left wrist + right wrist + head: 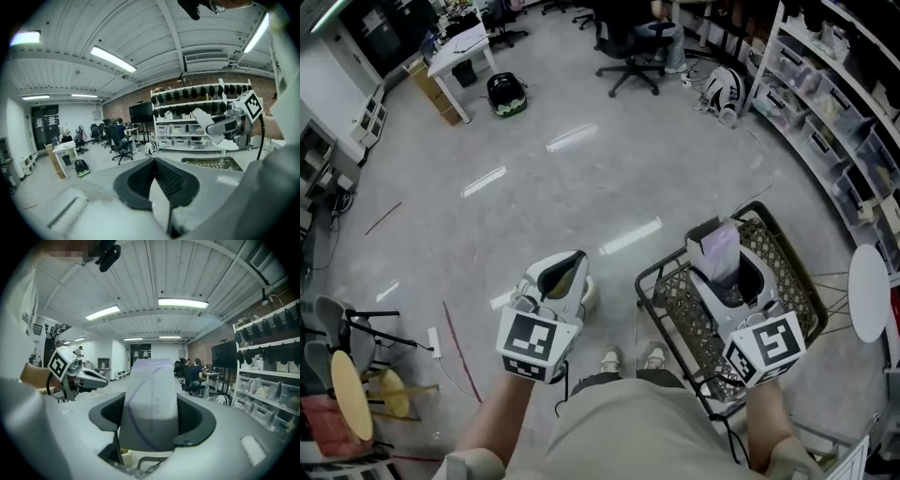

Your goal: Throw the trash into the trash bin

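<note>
- Head view: both tongs are up in front of the person. The right tongs point(724, 270) are spread wide and clamped on an upright pale lilac carton point(719, 242), right above a black wire basket point(649, 281) on the floor by the feet; I take that basket to be the trash bin
- The left tongs point(569, 270) meet at the tips, off to the basket's left over bare floor, so whatever they carry would miss if let go here
- The basket is open mesh, so a thin piece could slip through it or catch on the rim
- The marker cubes show black-and-white squares only, no words

- Left gripper view: the left tongs point(154, 169) are drawn nearly together on a thin pale scrap point(159, 201); I can't tell what it is
- It is a slim pinch on a light thing, so it could flutter wide of the target when let go
- Across the way sit the right tongs point(220, 127), and the wire basket point(211, 163) shows low down
- Nothing here is legible; the wall notices are far too small

- Right gripper view: the right tongs point(152, 414) press the carton point(151, 394) on both flanks, low on its body, with most of it standing proud above
- A tall box held low could tip in the grip, or land across the basket's rim if the drop is off-centre
- A faint line of print and a curved stripe run along the carton's face, too blurred to read
- The left tongs point(91, 377) sit at the left, well apart from the carton
</note>
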Demonstrator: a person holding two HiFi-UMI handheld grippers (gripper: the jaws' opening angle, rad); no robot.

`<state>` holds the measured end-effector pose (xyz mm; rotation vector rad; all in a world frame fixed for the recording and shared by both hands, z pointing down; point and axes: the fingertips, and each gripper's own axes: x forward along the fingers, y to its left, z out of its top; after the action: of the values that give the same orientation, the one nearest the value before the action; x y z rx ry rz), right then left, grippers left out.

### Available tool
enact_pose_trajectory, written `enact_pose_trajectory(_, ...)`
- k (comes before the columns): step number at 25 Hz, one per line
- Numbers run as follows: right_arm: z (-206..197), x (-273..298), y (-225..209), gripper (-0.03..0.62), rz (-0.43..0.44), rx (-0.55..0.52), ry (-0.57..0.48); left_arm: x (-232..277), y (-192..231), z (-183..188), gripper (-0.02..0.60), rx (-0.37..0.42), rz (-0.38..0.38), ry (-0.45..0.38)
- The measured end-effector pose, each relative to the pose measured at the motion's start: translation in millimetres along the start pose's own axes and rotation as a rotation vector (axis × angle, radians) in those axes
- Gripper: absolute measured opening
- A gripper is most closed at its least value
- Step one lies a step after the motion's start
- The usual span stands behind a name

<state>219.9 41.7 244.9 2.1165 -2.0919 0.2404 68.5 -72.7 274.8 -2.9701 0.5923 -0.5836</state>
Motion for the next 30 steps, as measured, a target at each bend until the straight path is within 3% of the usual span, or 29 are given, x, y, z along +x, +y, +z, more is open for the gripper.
enact_pose_trajectory(10,-6.5,91.7,54.3,0.310,0.236,-0.033,0.076,-28.6,73.3,-43.2,0.002,-0.080,0.183,0.058)
enact_pose_trajectory(21,-67.6,217.3,151.0,0.310,0.526,0.044,0.263,-60.1,158.9,-126.6,0.002,-0.227,0.362,0.144)
enact_pose_trajectory(24,-94.4,244.7,178.0,0.310,0.590,0.076,0.336,-64.4,175.0,-168.9,0.003,-0.289,0.405,0.203)
enact_pose_trajectory(30,-170.8,293.4,231.4,0.310,0.657,0.027,0.458,-71.9,193.8,-263.6,0.002,-0.372,0.437,0.302)
